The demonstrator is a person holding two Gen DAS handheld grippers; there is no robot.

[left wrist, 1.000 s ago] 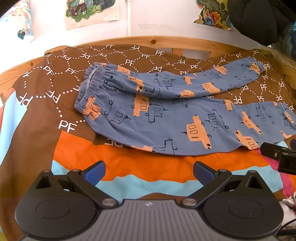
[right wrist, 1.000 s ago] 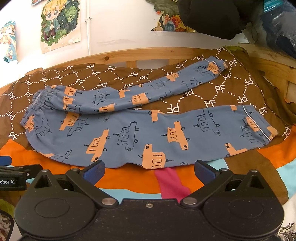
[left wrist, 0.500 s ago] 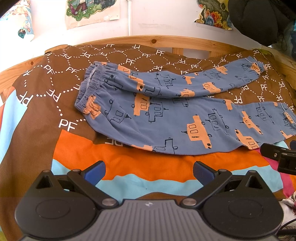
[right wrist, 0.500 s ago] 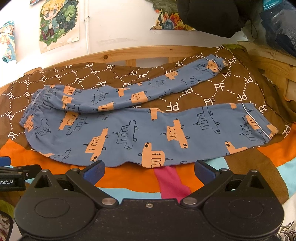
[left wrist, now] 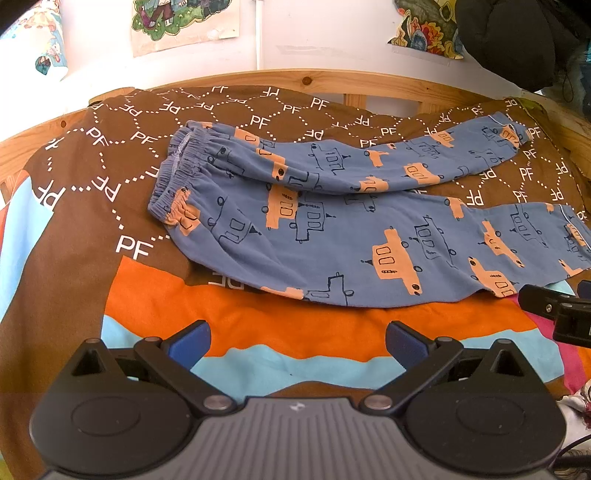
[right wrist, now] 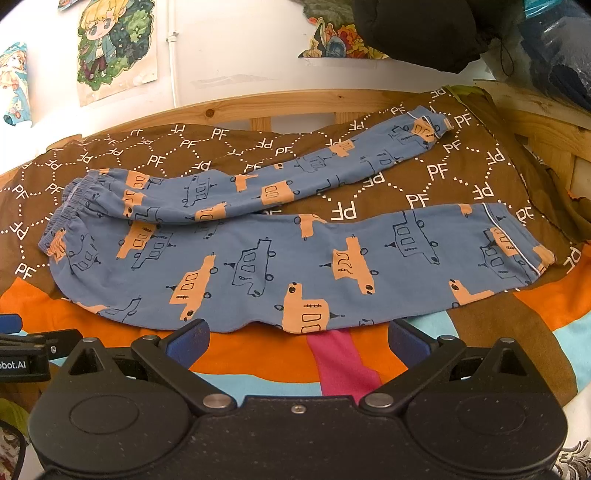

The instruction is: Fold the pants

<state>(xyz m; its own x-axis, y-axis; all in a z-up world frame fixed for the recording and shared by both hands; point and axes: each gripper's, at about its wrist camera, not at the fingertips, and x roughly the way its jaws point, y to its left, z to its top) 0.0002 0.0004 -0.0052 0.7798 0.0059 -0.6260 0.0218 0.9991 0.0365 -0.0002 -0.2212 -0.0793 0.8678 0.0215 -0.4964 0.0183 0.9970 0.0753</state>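
Note:
Blue pants with orange vehicle prints lie flat on the bed, waistband to the left, both legs stretched right and spread apart in a V. They also show in the right wrist view. My left gripper is open and empty, hovering over the blanket just in front of the near leg's edge. My right gripper is open and empty, close to the near leg's lower edge. The right gripper's tip shows at the left wrist view's right edge.
A brown, orange and light-blue blanket covers the bed. A wooden bed rail runs along the back by a white wall with posters. A dark garment hangs at top right.
Both grippers have crept slightly forward toward the pants. The pants have not moved and both grippers stay open.

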